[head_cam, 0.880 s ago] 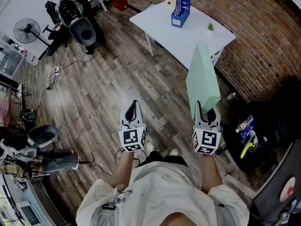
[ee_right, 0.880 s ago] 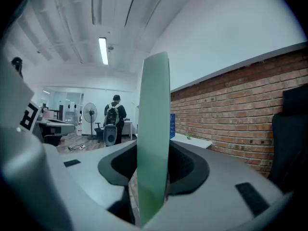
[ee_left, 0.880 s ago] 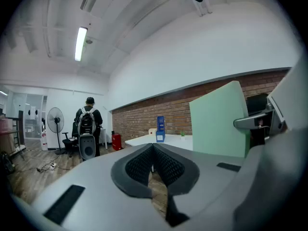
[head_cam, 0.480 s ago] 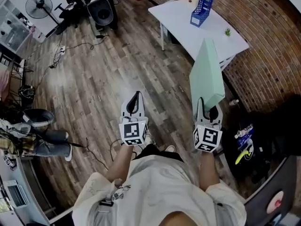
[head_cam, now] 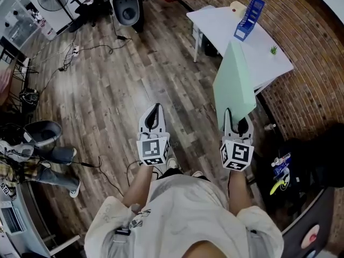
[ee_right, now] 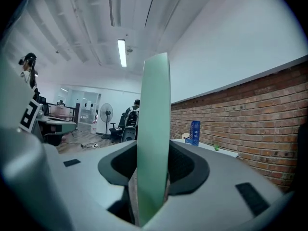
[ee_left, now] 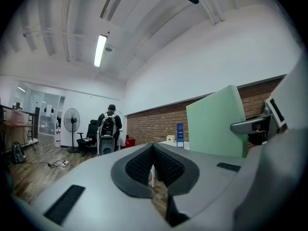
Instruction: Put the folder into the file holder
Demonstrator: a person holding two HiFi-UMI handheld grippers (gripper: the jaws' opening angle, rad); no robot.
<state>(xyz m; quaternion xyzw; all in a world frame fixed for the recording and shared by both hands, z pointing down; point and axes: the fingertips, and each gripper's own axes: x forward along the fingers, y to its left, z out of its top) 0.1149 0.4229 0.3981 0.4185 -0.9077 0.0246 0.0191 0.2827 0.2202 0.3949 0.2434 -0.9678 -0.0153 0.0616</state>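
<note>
**Folder gripped, well short of the table**

The right tongs (head_cam: 237, 124) are clamped on the near end of the green folder (head_cam: 232, 79), which juts out ahead of them on edge, well apart from the white table (head_cam: 215, 23). The blue file holder (head_cam: 249, 12) stands at the table's far end, near the brick wall. The left tongs (head_cam: 153, 117) are pressed together with nothing in them. Held at one end only, the long folder may sag or twist, and a skewed entry could topple the unsteadied holder.
</note>
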